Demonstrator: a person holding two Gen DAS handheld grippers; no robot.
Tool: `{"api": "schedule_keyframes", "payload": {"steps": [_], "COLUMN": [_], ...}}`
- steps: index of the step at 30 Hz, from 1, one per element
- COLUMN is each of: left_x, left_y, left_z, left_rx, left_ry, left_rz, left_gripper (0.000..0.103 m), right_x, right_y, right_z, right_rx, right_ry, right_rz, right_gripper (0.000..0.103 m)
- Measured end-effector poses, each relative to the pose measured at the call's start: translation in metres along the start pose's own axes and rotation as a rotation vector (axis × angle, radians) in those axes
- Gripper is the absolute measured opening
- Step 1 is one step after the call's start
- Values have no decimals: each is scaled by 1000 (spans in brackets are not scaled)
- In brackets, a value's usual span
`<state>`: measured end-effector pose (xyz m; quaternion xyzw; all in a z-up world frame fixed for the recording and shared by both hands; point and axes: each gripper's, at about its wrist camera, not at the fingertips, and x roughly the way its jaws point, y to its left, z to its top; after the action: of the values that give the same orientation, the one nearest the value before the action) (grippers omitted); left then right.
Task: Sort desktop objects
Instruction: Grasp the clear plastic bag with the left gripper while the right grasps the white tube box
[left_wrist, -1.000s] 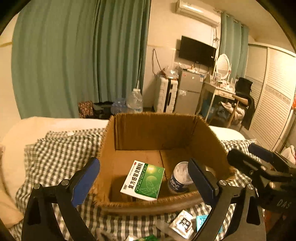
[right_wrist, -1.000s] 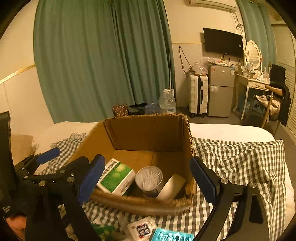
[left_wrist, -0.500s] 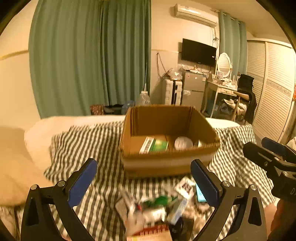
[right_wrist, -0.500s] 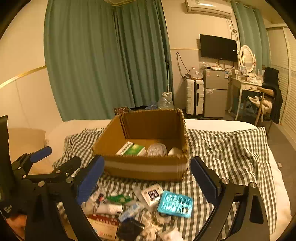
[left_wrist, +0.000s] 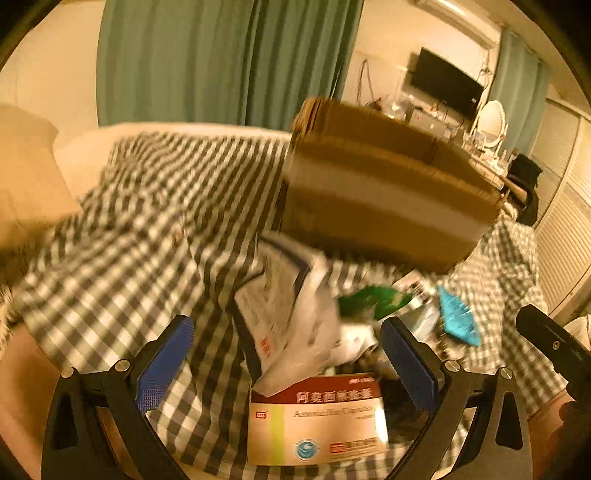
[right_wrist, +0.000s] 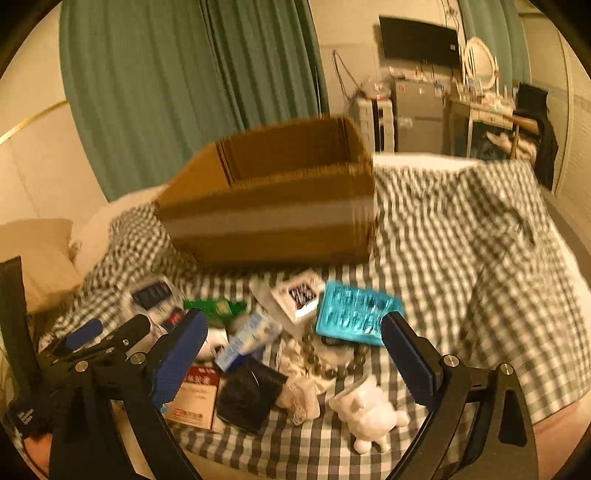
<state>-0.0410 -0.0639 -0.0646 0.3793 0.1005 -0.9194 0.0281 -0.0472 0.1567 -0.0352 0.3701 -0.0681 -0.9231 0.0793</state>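
Observation:
A brown cardboard box (left_wrist: 380, 206) (right_wrist: 273, 206) stands on the checked cloth behind a pile of small items. My left gripper (left_wrist: 286, 363) is open low over a crumpled white packet (left_wrist: 288, 314) and a red-and-cream medicine box (left_wrist: 317, 421). My right gripper (right_wrist: 295, 360) is open above a black pouch (right_wrist: 251, 395), a bead bracelet (right_wrist: 325, 365) and a blue-white carton (right_wrist: 247, 339). A teal blister tray (right_wrist: 356, 312) lies just ahead of its right finger, and a white toy figure (right_wrist: 369, 410) lies near it. Both views are motion-blurred.
A green packet (right_wrist: 216, 306) and a printed sachet (right_wrist: 299, 293) lie between the pile and the box. The checked cloth (right_wrist: 461, 240) spreads to the right. A beige cushion (left_wrist: 26, 177) sits at the left. Green curtains, a fridge and a desk stand behind.
Both grippers have pulled back from the cardboard box and dropped low toward the pile of items in front of it. Both stay open with nothing held.

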Motion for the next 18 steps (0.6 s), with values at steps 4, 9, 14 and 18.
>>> {"api": "schedule_keyframes", "payload": {"steps": [4,9,14,18], "left_x": [20,32,46,52], "left_y": [3,3,4,4], "left_z": [-7,-4,-6,-5], "left_rx": [26,54,61,76], "left_ry": [17,-1,28,30], "left_rz": [21,28,20,4], "left_gripper": [103,103,85,45], "right_x": [28,59,85,93], "right_y": [5,17,28,33], "right_z": [-8,-8,-10,-14], "right_rx": [-11,-24,-46,-53], "right_ry": [61,106,157,172], "right_rz": [14,29,48,74], "right_gripper": [95,88,58,37]}}
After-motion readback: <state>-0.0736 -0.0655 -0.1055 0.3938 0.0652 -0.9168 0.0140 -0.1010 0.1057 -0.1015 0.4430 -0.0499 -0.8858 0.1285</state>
